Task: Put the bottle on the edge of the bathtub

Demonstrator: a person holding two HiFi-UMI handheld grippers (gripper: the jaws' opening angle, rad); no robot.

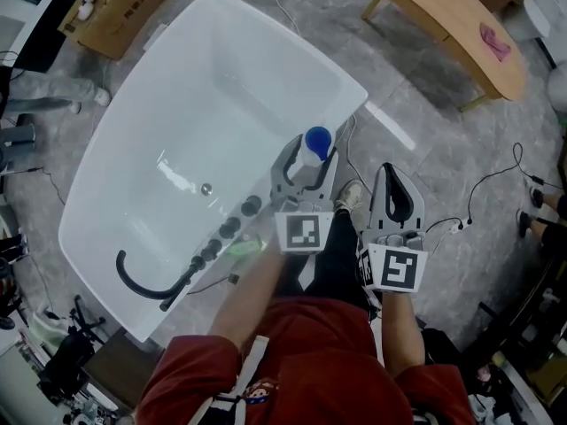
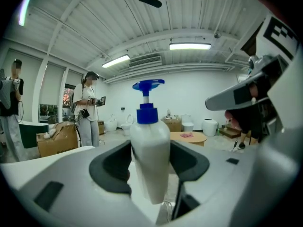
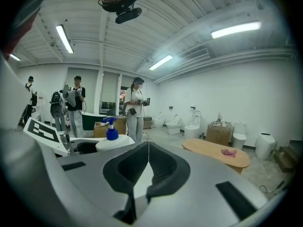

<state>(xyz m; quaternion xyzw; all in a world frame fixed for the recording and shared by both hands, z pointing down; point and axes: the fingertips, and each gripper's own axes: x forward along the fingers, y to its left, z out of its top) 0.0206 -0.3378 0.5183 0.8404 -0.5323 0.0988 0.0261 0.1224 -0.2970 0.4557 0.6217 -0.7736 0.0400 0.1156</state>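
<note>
A white bottle (image 1: 316, 142) with a blue pump top hangs upright over the near right rim of the white bathtub (image 1: 353, 88), close to its corner. My left gripper (image 1: 312, 159) is shut on the bottle's body; in the left gripper view the dark pads (image 2: 113, 167) press the bottle (image 2: 149, 150) from both sides. My right gripper (image 1: 391, 173) floats beside it to the right, over the floor, shut and empty. In the right gripper view its jaws (image 3: 148, 157) meet at the tips, and the bottle (image 3: 112, 135) shows to the left.
Dark faucet knobs (image 1: 229, 228) and a black spout (image 1: 142, 282) sit along the tub's near rim. A wooden table (image 1: 461, 25) with a pink cloth (image 1: 496, 41) stands at the back right. A cardboard box (image 1: 115, 7) lies beyond the tub. Cables (image 1: 496, 180) cross the floor. People (image 2: 87, 110) stand nearby.
</note>
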